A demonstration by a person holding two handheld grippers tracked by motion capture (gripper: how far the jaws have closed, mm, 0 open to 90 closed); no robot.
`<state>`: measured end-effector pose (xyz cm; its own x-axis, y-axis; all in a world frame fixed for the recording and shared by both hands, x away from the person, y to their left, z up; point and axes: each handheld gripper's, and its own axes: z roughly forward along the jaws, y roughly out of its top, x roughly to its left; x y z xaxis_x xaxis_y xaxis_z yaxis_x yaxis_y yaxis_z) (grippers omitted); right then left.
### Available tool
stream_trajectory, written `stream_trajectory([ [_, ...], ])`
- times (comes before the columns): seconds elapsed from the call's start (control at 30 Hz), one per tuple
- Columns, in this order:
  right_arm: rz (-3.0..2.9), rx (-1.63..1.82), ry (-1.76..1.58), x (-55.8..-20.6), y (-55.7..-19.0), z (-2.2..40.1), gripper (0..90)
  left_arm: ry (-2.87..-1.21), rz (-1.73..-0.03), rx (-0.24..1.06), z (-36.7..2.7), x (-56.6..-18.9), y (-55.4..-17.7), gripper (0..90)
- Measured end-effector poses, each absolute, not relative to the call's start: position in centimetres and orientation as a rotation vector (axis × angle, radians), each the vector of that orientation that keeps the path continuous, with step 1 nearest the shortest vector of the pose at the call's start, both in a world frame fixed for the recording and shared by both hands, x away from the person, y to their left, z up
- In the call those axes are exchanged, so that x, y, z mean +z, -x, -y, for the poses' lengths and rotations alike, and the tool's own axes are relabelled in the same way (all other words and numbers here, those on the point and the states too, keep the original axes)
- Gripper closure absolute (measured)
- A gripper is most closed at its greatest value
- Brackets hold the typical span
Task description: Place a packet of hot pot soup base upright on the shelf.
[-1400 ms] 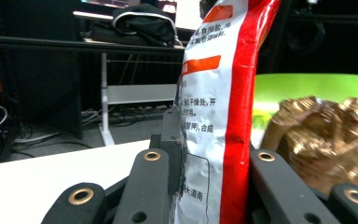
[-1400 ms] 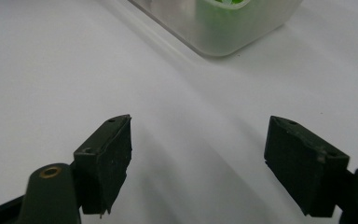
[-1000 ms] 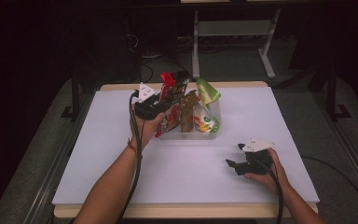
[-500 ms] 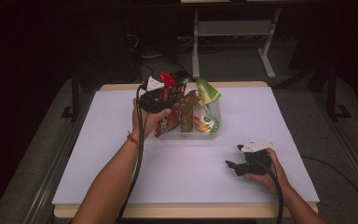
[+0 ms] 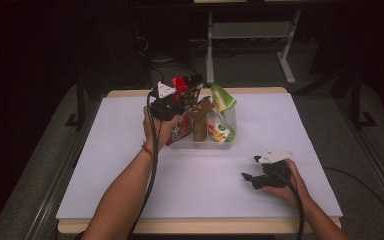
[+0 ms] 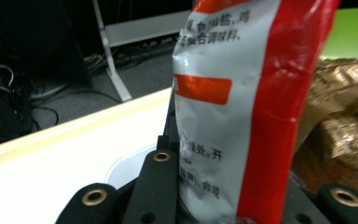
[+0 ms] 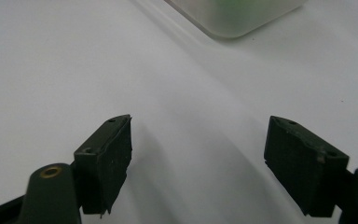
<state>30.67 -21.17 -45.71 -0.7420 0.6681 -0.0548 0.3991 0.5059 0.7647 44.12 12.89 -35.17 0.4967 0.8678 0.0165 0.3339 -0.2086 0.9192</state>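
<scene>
One broad white table (image 5: 130, 165) fills the middle of the high view, and toward its upper centre sits your clear bin (image 5: 215, 144), crowded with upright snack bags. Your red and white packet (image 5: 184, 107) stands at the left end of that bin, its long axis nearly vertical, top edge toward the upper part of the frame and leaning slightly right; beside it to the right are a brown foil bag (image 5: 200, 117) and a green pouch (image 5: 223, 102). In the left gripper view the same packet (image 6: 242, 107) rises tall between the jaws, printed text running across it, foil bag (image 6: 345, 126) at right. Your left gripper (image 5: 172, 102) has just been closing and now clamps that packet. Compared with a second ago, your left hand (image 5: 160, 127) has shifted a little to the right, closer over the packet, while your right hand (image 5: 282, 180) has kept its place in the lower right. Your right gripper (image 7: 198, 168) rests there with its jaws spread wide, nothing between them but bare tabletop, the bin's corner (image 7: 233, 18) at the top of its view.
</scene>
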Motion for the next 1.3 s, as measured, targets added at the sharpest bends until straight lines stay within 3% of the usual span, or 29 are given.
stream_trajectory([
  [0.33, -2.402, 1.114, -0.886, -45.5, -30.5, 21.3, 22.8, -1.503, -0.865, 0.785, -13.8, -35.6, -43.1, 82.9],
  [0.6, -2.403, 1.117, -0.885, -45.6, -30.4, 21.3, 22.8, -1.380, -0.860, 0.718, -15.2, -38.6, -42.2, 83.1],
  [0.93, -2.405, 1.122, -0.870, -45.5, -30.2, 21.0, 22.8, -1.402, -0.853, 0.718, -14.8, -41.5, -41.3, 82.1],
  [1.3, -2.392, 1.128, -0.871, -45.3, -30.3, 21.2, 22.8, -1.460, -0.864, 0.746, -15.1, -41.2, -41.1, 79.8],
])
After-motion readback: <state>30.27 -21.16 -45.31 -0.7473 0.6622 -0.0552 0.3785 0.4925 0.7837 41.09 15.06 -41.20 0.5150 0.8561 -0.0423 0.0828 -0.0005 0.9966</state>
